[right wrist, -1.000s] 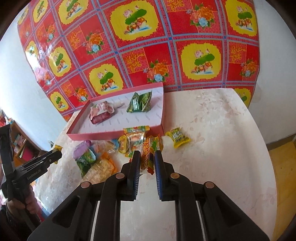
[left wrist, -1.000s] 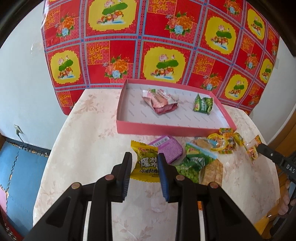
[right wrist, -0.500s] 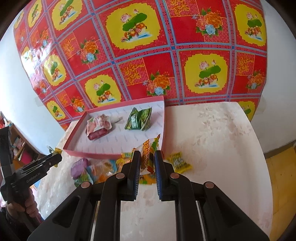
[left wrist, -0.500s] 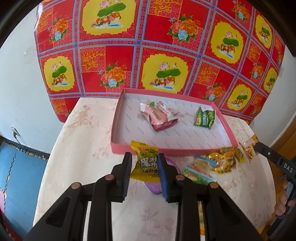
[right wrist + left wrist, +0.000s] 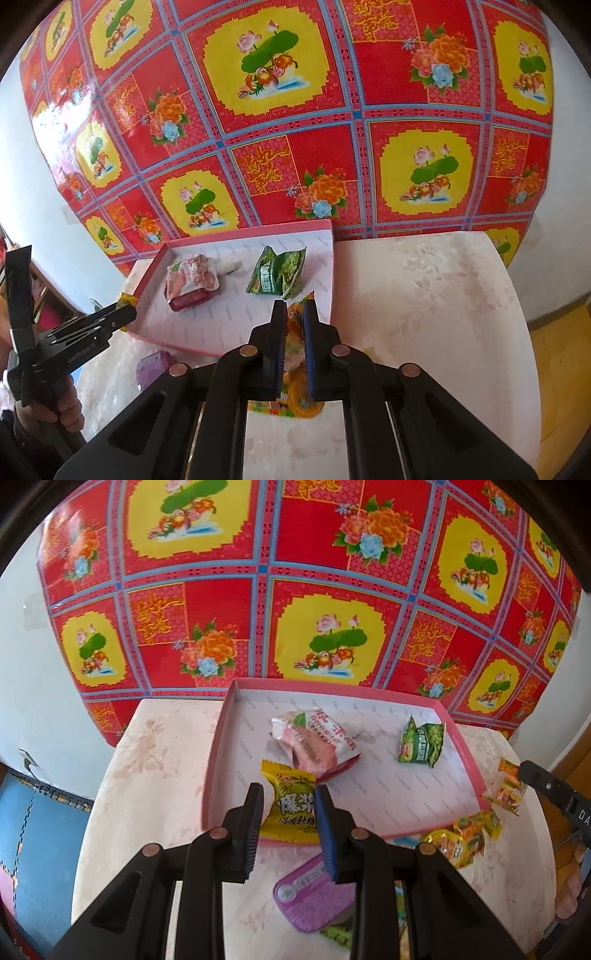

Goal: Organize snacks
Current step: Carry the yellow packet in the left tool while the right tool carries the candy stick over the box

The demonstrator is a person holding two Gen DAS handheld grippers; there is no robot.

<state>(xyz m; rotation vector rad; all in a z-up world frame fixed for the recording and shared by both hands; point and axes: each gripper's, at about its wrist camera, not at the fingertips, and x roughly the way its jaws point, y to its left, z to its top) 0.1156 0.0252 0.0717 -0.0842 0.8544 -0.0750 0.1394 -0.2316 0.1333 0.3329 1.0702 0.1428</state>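
1. The left gripper (image 5: 289, 805) grips a crinkly yellow snack packet (image 5: 290, 805) over the near rim of the shallow pink cardboard tray (image 5: 469, 758).
2. The right gripper (image 5: 294, 334), jaws just closing, pinches a glossy orange wrapper (image 5: 295, 314) at the tray's corner.

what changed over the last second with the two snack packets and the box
Both hand-held grippers carried their packets from the loose pile toward the pink box: the left now holds the yellow packet over its near rim, and the right, its jaws just closing tighter, holds the orange packet at the box's corner. The pink pouch and green packet inside stayed put.
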